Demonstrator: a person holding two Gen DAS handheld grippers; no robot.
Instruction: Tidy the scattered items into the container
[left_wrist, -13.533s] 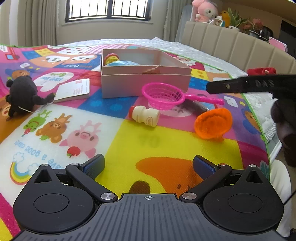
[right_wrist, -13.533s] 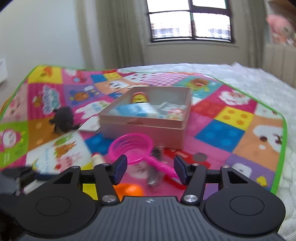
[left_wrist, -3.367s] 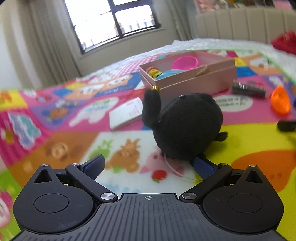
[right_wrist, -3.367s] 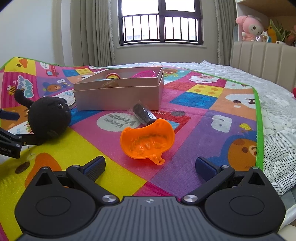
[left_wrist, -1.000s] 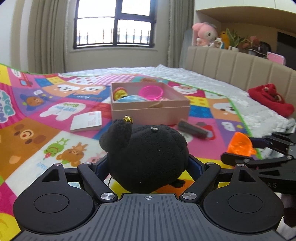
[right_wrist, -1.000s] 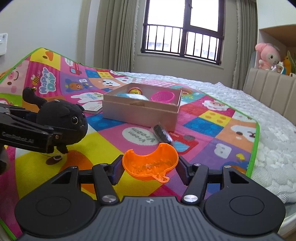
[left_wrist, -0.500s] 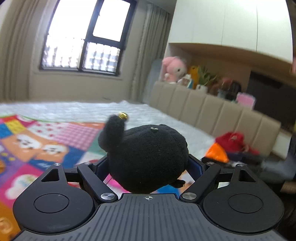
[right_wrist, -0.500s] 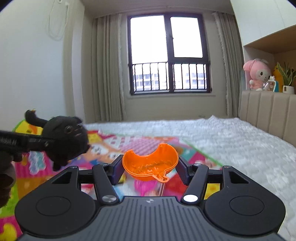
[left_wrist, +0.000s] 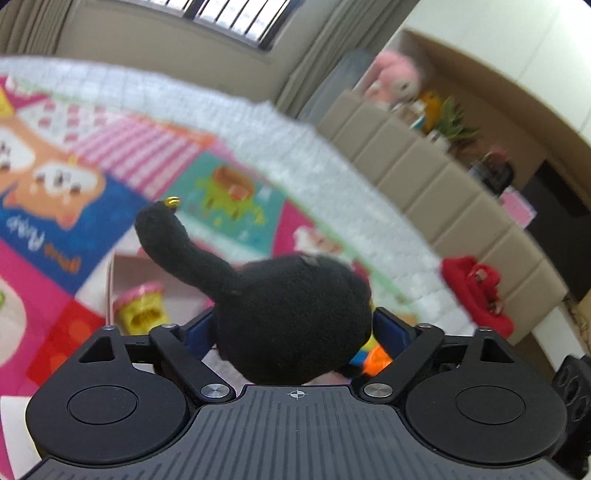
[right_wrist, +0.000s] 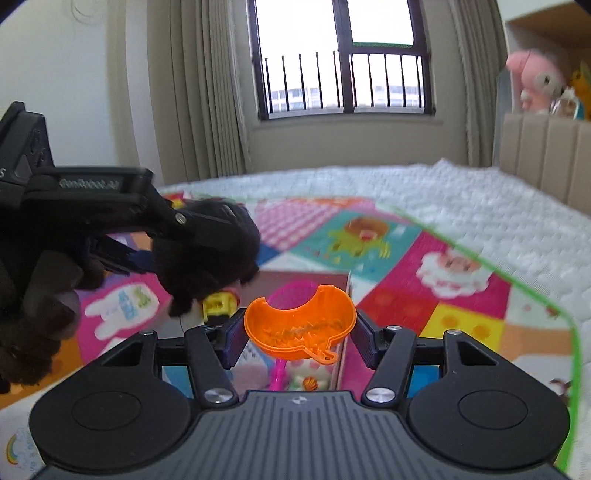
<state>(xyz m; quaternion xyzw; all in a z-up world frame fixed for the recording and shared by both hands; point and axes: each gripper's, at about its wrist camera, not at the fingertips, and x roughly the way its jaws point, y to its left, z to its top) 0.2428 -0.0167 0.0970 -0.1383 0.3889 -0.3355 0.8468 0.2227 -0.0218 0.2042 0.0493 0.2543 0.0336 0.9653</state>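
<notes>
Both grippers are now over the pink box (right_wrist: 343, 284); a second ago they were back over the play mat (right_wrist: 461, 295) with the box well ahead. The left gripper (left_wrist: 293, 328) has the black plush cat (left_wrist: 291, 317) between its fingers and its jaws are opening: in the left wrist view the right pad stands just clear of the plush, the left pad is hidden behind it, so this reads as the release starting, with the cat above the box interior. The right gripper (right_wrist: 297, 341) is clamped on the orange toy dish (right_wrist: 300, 326), one pad against each side, hovering above the box's near end, not yet let go. Judgement: two items are at the drop point, so the tidy is near its end if nothing else is left out; the rest of the mat is mostly out of frame, cannot confirm. Count: one box; two grippers; one plush cat; one orange dish; inside the box one pink strainer (right_wrist: 291, 291), one yellow-and-pink toy (left_wrist: 142, 314), plus some small bits under the dish too hidden to count.
</notes>
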